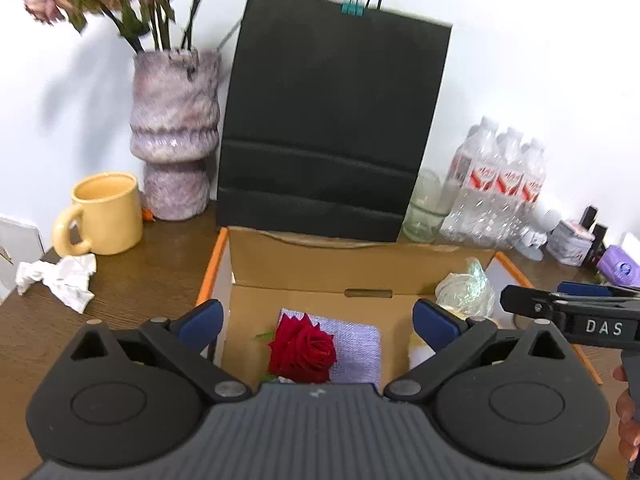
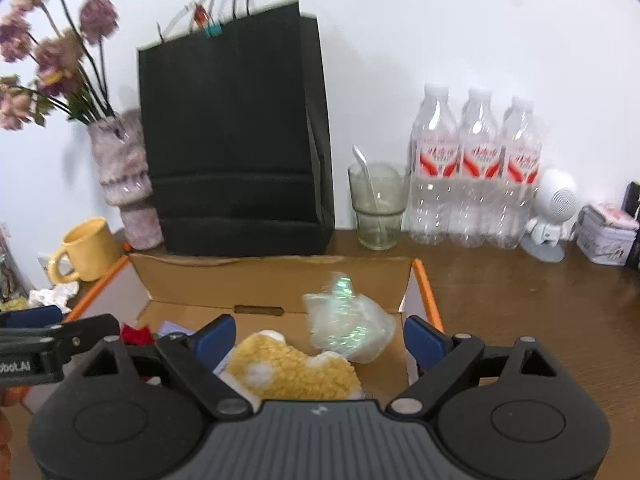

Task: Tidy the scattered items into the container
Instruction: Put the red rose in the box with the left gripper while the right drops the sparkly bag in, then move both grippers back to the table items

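Both the left hand-held gripper [image 1: 316, 320] and the right hand-held gripper [image 2: 318, 338] hang spread and empty over the cardboard box [image 2: 276, 276], which already holds a red rose [image 1: 302, 350] on a lilac cloth [image 1: 356, 344], a yellow knitted piece [image 2: 292, 372] and a crinkly plastic bag [image 2: 348, 328]. The crumpled tissue [image 1: 60, 280] lies on the table [image 1: 152, 256] beside the yellow mug [image 1: 102, 212]; it looks light and soft, best pinched at a raised fold.

Looks like a home or small office desk: wooden tabletop [image 2: 520, 292] vs white wall, vase [image 1: 174, 136] w/ dried flowers upper left, yellow mug [image 1: 106, 212], black paper bag [image 1: 332, 120] center, water bottles [image 2: 472, 168] at right.
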`<state>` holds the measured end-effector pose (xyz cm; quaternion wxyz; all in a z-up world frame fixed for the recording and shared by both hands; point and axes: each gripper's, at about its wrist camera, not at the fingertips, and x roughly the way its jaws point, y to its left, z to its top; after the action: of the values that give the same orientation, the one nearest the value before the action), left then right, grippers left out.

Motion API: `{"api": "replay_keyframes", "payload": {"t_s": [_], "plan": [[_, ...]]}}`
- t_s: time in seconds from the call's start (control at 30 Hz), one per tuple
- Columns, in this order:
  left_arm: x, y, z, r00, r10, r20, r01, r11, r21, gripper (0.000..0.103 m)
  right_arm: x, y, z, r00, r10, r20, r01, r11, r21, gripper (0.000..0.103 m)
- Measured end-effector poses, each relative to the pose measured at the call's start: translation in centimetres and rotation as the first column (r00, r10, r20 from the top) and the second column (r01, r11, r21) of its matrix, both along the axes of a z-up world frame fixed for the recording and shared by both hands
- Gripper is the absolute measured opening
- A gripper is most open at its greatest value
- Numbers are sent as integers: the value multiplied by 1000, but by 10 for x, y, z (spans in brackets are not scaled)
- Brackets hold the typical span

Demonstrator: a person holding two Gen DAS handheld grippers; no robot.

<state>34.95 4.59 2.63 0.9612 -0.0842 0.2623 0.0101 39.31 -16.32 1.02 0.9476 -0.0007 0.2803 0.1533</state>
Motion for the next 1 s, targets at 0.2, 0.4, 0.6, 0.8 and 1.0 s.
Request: {"api": "replay_keyframes", "payload": {"t_s": [0.2, 0.4, 0.6, 0.8, 1.0], "plan": [[-50, -3, 13, 998, -41, 46, 41, 999, 16, 103, -56, -15, 14, 997, 33, 67, -31, 999, -24, 91], [-100, 2, 7, 995, -89, 44, 86, 995, 58, 103, -110, -34, 3, 996, 72, 56, -69, 997, -46, 91], [-136, 10, -22, 990, -141, -20, 143, 985, 98, 103, -159, -48, -27, 996, 89, -4, -90, 996, -30, 91], [-144, 14, -50, 976, -193, -105, 202, 976, 86, 103, -188, -46, -56, 992, 112, -61, -114, 993, -31, 91], [-139, 3, -67, 959, -245, -146, 264, 955, 133, 103, -193, -36, -71, 992, 100, -78, -103, 994, -34, 89]]}}
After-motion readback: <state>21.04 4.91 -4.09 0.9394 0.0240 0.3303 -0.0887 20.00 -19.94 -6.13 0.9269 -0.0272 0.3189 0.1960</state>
